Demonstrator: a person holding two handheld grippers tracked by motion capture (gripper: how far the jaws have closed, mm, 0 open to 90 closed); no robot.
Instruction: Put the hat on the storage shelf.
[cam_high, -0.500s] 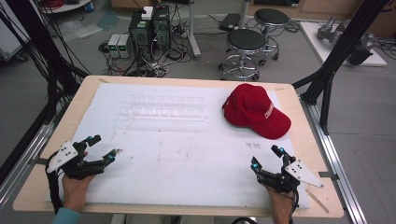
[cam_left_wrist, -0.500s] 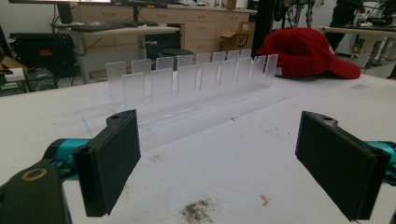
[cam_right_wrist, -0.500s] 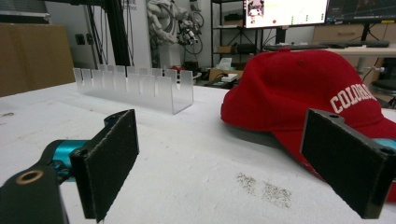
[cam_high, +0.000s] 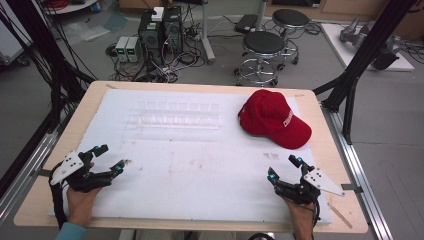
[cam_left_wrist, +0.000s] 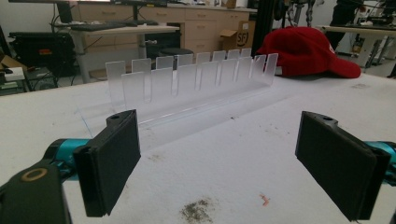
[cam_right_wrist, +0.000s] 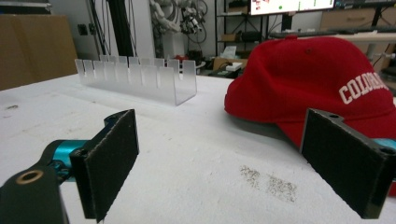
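Both claws gaped empty; the red cap (cam_high: 272, 119) lay just ahead of the right claw (cam_high: 284, 168), far from the left claw (cam_high: 110, 158).

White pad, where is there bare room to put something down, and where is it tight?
The widest free patch on the pad lies between the left gripper and right gripper, in front of the clear rack. The far left corner beside the rack is also bare. It is tight at the far right, where the red cap sits close to the rack's end.
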